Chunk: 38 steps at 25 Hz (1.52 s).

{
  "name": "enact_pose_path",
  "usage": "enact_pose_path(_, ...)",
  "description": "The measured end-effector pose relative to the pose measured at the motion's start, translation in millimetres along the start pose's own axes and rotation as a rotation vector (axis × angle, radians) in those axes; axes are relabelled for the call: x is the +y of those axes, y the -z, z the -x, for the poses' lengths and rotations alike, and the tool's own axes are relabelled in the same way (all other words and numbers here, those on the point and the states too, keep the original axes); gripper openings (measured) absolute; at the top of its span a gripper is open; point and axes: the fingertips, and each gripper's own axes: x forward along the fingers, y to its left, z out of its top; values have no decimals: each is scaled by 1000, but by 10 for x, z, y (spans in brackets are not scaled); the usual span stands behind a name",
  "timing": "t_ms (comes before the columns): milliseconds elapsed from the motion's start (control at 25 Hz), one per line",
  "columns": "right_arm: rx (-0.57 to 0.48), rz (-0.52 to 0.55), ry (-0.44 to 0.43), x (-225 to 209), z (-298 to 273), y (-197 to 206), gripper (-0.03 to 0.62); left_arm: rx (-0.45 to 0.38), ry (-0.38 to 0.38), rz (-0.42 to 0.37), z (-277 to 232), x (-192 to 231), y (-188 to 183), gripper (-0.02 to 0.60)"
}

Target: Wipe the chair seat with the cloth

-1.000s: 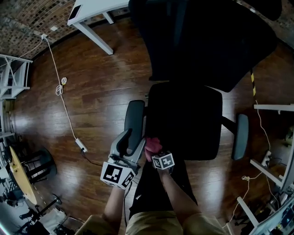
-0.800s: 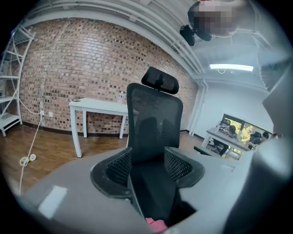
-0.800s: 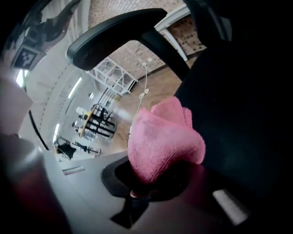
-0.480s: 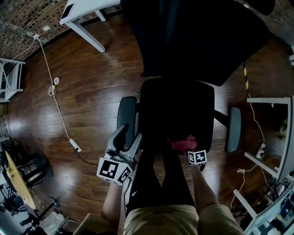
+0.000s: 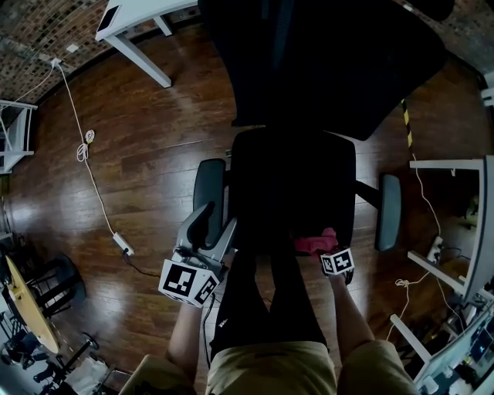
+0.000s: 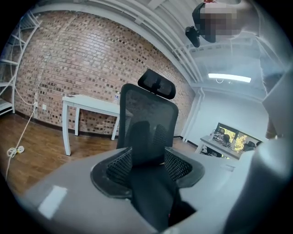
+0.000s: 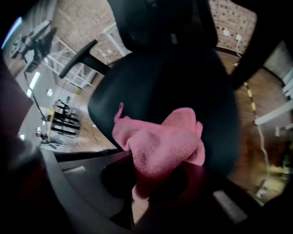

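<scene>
The black office chair seat (image 5: 293, 185) lies in the middle of the head view, its tall backrest (image 5: 324, 54) above it. A pink cloth (image 5: 315, 243) rests on the seat's front right edge, and my right gripper (image 5: 326, 251) is shut on it. In the right gripper view the bunched cloth (image 7: 160, 141) sits in my right gripper (image 7: 158, 170), pressed against the seat (image 7: 160, 77). My left gripper (image 5: 208, 222) hovers beside the left armrest (image 5: 208, 185), off the seat. In the left gripper view my left gripper (image 6: 149, 163) is open and holds nothing, and the backrest (image 6: 149, 123) shows beyond it.
The right armrest (image 5: 388, 210) sticks out from the seat. A white table (image 5: 135, 15) stands far left. A cable and power strip (image 5: 120, 243) lie on the wood floor. White frames (image 5: 463, 166) crowd the right side. The person's legs (image 5: 266, 308) are below the seat.
My right gripper has dragged the pink cloth along the seat's front edge from the left corner to the right. The left gripper has stayed by the left armrest.
</scene>
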Motion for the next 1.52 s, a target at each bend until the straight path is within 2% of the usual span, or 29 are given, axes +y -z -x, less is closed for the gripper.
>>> enact_pose_path(120, -115, 163, -289, 1294, -440, -572, 18, 6, -31, 14, 87, 56, 53, 209)
enact_pose_path(200, -112, 290, -401, 2105, -681, -828, 18, 3, -49, 21, 163, 81, 50, 209)
enact_pose_path(320, 2, 448, -430, 2829, -1007, -935, 18, 2, -71, 24, 280, 151, 52, 209)
enact_pose_path(400, 71, 501, -404, 2908, -1150, -929, 18, 8, -85, 21, 338, 227, 74, 209)
enact_pose_path(480, 97, 488, -402, 2781, -1168, -864, 18, 8, -94, 24, 386, 286, 85, 209)
enact_pose_path(560, 110, 496, -369, 2464, -1099, -705, 18, 0, -91, 33, 443, 297, 89, 209)
enact_pose_path(640, 127, 462, -314, 1994, -958, -502, 18, 0, -82, 37, 479, 281, 100, 209)
enact_pose_path(760, 124, 345, -220, 1159, -658, -247, 18, 2, -60, 35, 455, 227, 97, 209)
enact_pose_path(880, 150, 320, -145, 471, -351, -30, 18, -4, -38, 35, 416, 164, 77, 209)
enact_pose_path(960, 191, 346, -100, 123, -173, 110, 18, -4, -24, 34, 389, 121, 80, 209)
enact_pose_path(1160, 343, 555, 16, -424, 94, 464, 18, 9, -12, 24, 397, 143, 119, 209)
enact_pose_path(1280, 354, 539, 147, -679, 242, 538, 18, 18, -13, 21, 455, 199, 147, 209)
enact_pose_path(1360, 314, 433, 258, -808, 387, 553, 18, 17, -13, 17, 525, 229, 117, 209)
enact_pose_path(1400, 253, 359, 280, -787, 454, 513, 18, 15, -11, 14, 569, 240, 88, 209)
enact_pose_path(1440, 151, 283, 261, -679, 513, 405, 18, 12, -8, 11, 617, 247, 51, 209)
enact_pose_path(1520, -138, 151, 146, -280, 672, 17, 18, -1, 5, -1, 708, 251, -52, 209)
